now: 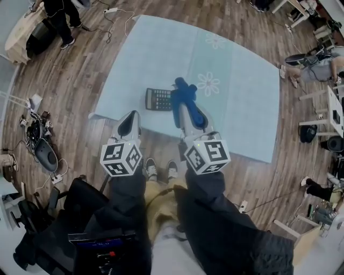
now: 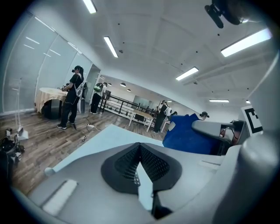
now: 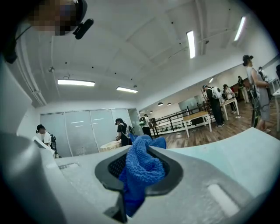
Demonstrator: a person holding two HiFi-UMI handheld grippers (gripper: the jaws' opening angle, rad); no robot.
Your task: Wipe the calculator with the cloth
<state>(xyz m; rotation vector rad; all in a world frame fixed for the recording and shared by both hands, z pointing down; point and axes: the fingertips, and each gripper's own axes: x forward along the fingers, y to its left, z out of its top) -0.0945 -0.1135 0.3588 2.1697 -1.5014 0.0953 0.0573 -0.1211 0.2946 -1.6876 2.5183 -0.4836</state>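
Note:
A dark calculator [image 1: 158, 99] lies flat near the front edge of the pale blue tablecloth [image 1: 236, 113]. My right gripper [image 1: 180, 105] hovers just right of it, shut on a blue cloth [image 1: 187, 95] that bunches up over the jaws. In the right gripper view the cloth [image 3: 141, 168] fills the space between the jaws. My left gripper [image 1: 130, 117] hangs at the table's front edge, left of and nearer than the calculator, shut on nothing. From the left gripper view the cloth [image 2: 190, 133] shows to the right, and the calculator is hidden.
The table [image 1: 161, 48] stands on a wooden floor [image 1: 70, 80]. Cables and gear [image 1: 40, 139] lie on the floor at the left. People stand at the far left [image 1: 59, 16] and at the right [image 1: 317, 64]. White tables [image 1: 336, 113] line the right side.

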